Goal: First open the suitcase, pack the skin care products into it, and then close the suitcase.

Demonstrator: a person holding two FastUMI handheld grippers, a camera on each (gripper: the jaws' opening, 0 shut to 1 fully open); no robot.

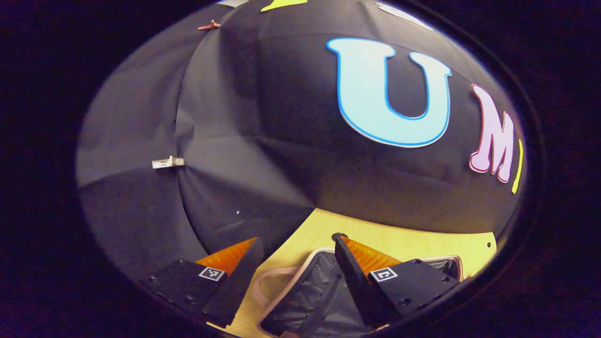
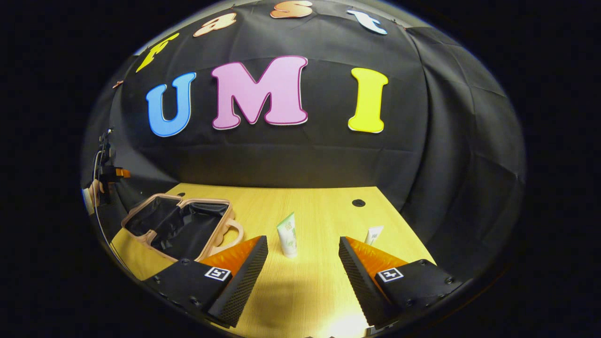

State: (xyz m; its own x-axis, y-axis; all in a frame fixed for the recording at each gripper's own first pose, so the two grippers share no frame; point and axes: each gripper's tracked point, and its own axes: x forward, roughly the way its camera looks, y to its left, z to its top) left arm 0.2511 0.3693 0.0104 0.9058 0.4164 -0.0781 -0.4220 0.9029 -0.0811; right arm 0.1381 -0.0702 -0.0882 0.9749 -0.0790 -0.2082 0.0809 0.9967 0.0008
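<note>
The pink suitcase [image 2: 183,227] lies wide open on the left of the wooden table [image 2: 319,206], its dark lining showing. In the left gripper view the suitcase [image 1: 305,295] sits just below my open left gripper [image 1: 296,244], its handle toward the left. A green-and-white tube [image 2: 288,234] stands upright on its cap ahead of my right gripper [image 2: 303,244], which is open with nothing between its fingers. A smaller white tube [image 2: 374,234] stands to the right, partly behind the right finger.
Black cloth walls close the table at the back and both sides. A round hole [image 2: 358,203] sits in the tabletop near the far right. A hand holding the other gripper [image 2: 101,180] shows at the far left, above the suitcase.
</note>
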